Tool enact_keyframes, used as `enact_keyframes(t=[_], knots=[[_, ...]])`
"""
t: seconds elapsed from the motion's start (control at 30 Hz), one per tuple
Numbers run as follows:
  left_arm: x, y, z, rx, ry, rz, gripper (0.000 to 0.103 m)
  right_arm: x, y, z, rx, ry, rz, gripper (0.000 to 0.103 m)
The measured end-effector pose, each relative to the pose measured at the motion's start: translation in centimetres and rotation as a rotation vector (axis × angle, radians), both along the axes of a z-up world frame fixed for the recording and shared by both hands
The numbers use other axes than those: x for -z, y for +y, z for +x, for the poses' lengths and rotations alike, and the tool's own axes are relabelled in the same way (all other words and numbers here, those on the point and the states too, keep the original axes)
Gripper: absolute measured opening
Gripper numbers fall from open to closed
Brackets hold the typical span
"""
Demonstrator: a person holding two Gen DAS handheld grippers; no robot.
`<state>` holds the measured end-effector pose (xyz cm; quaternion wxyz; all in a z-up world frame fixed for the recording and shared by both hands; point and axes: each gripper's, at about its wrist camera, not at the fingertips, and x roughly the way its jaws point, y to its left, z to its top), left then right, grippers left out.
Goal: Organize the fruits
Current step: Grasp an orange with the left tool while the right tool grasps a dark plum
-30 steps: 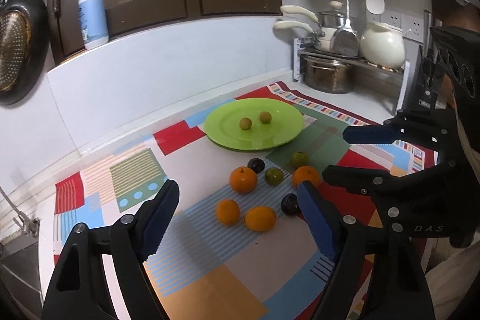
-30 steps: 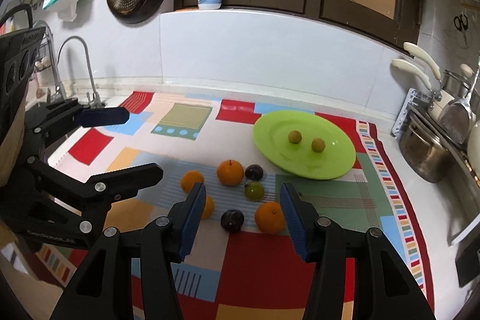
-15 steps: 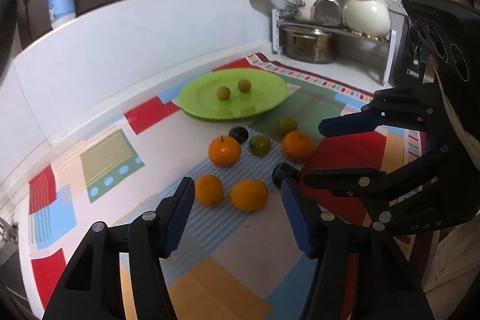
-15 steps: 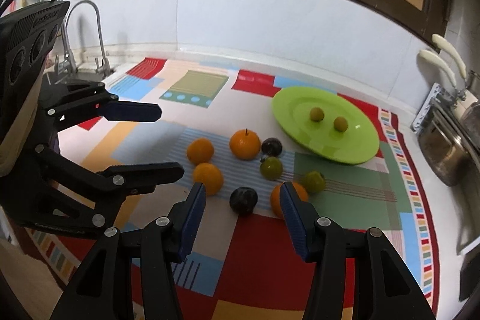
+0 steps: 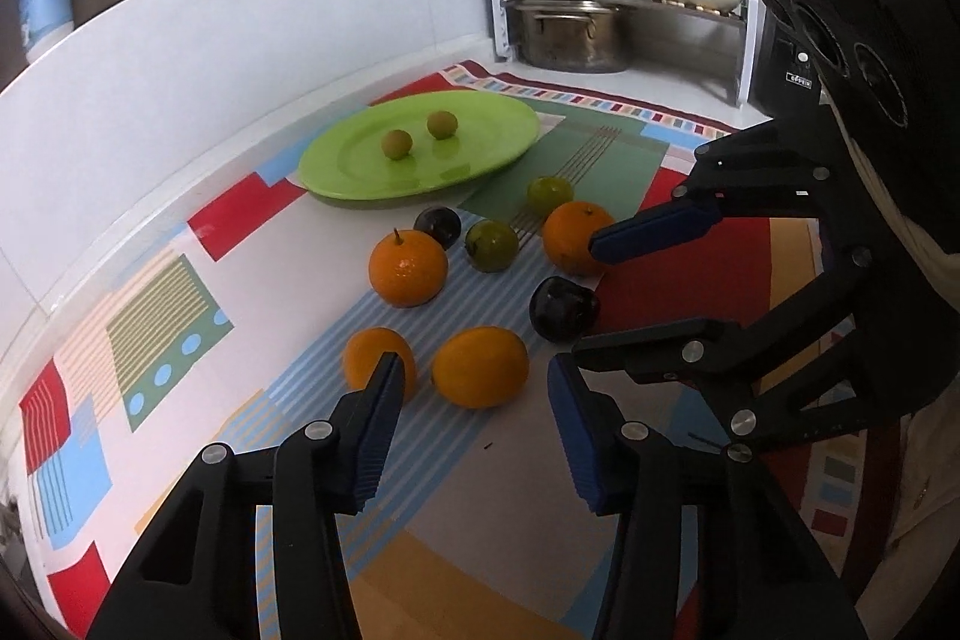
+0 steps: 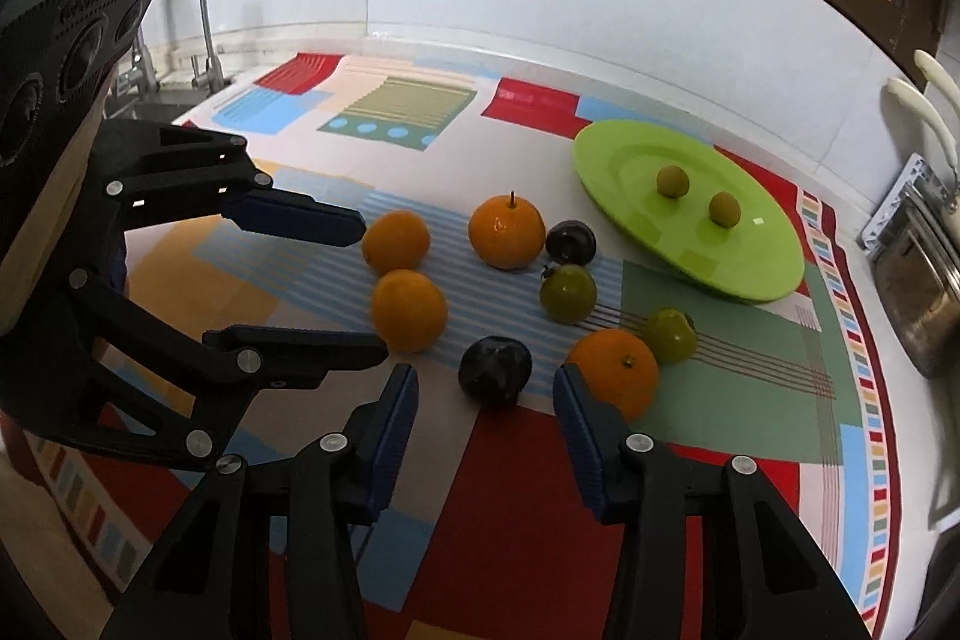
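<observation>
Left wrist view: the left claw (image 5: 471, 421), spread wide and gripping nothing, hangs low at the bottom centre of the frame, bracketing the nearest orange (image 5: 480, 367) on the patterned mat (image 5: 150, 316) that covers the worktop. A second orange (image 5: 375, 361) sits just behind its left finger. The right claw (image 5: 606, 304) reaches in from the right edge, likewise spread and empty, with a dark plum (image 5: 564, 309) between its fingers. The step in hand appears to be the approach to a first pick; the next move likely calls for lowering each claw around its fruit, closing, then carrying it to the green plate (image 5: 492, 148) in the upper centre.

Right wrist view: the right claw (image 6: 486, 403) at the bottom centre frames that dark plum (image 6: 495, 369), an orange (image 6: 618, 370) touching or nearly touching its right finger (a risk of nudging it). The left claw (image 6: 360, 289) enters from the left beside two oranges. Counted here: four oranges, two dark plums, two green fruits (image 6: 567, 291) loose on the mat, and two small yellowish fruits (image 6: 672, 181) on the green plate (image 6: 606, 166) at the upper right.
</observation>
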<state>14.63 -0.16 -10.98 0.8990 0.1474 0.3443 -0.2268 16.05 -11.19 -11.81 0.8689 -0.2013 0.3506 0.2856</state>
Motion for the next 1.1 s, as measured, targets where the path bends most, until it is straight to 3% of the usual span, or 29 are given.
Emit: enact_keyframes(t=[0.53,0.57,0.73,1.1], knots=[[1.0,0.0,1.8,0.011,0.079,-0.032,0.040,1.3,0.3,1.6,-0.022,0.061,0.010,0.041],[1.0,0.0,1.8,0.009,0.083,-0.033,0.039,1.4,0.2,1.6,-0.021,0.067,0.013,0.036],[0.9,0.0,2.0,-0.006,0.097,-0.058,0.039,1.6,-0.2,2.0,0.000,0.088,0.032,0.031],[-0.7,0.5,1.2,-0.094,0.089,-0.101,0.039,0.5,-0.9,1.4,0.038,0.082,0.096,0.031]])
